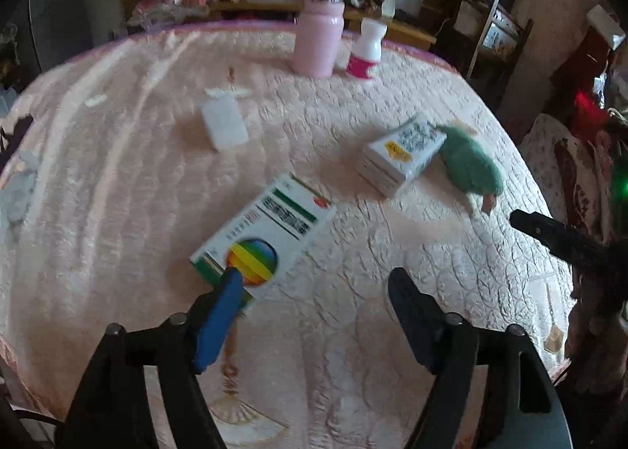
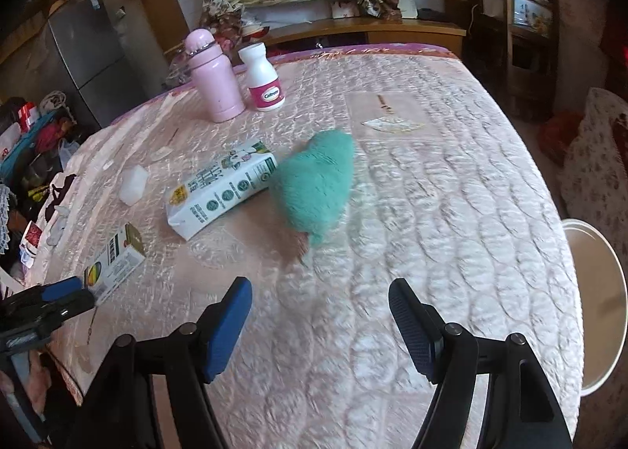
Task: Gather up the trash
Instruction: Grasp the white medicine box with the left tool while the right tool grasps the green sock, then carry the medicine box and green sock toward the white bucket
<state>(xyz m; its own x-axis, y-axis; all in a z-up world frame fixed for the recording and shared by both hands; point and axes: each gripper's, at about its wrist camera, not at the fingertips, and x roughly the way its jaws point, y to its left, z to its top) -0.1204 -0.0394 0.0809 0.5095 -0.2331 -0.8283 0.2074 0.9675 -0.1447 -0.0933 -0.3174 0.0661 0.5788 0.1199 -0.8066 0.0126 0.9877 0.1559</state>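
A flat medicine box (image 1: 267, 233) with a rainbow circle lies on the pink quilted table (image 1: 117, 194). My left gripper (image 1: 314, 284) is open, its blue left finger (image 1: 219, 315) just over the box's near corner. A white milk carton (image 1: 400, 152) lies further right, against a green plush toy (image 1: 469, 162). In the right wrist view, my right gripper (image 2: 320, 292) is open and empty above bare cloth, with the carton (image 2: 219, 188), the plush (image 2: 318, 182) and the medicine box (image 2: 114, 262) ahead and left. A small white wrapper (image 1: 225, 123) lies mid-table.
A pink bottle (image 2: 214, 76) and a white pill jar (image 2: 263, 78) stand at the far edge. A white bin (image 2: 596, 303) sits beside the table at the right. Clutter lies off the left edge (image 2: 31, 158). The left gripper shows at the left in the right wrist view (image 2: 47, 302).
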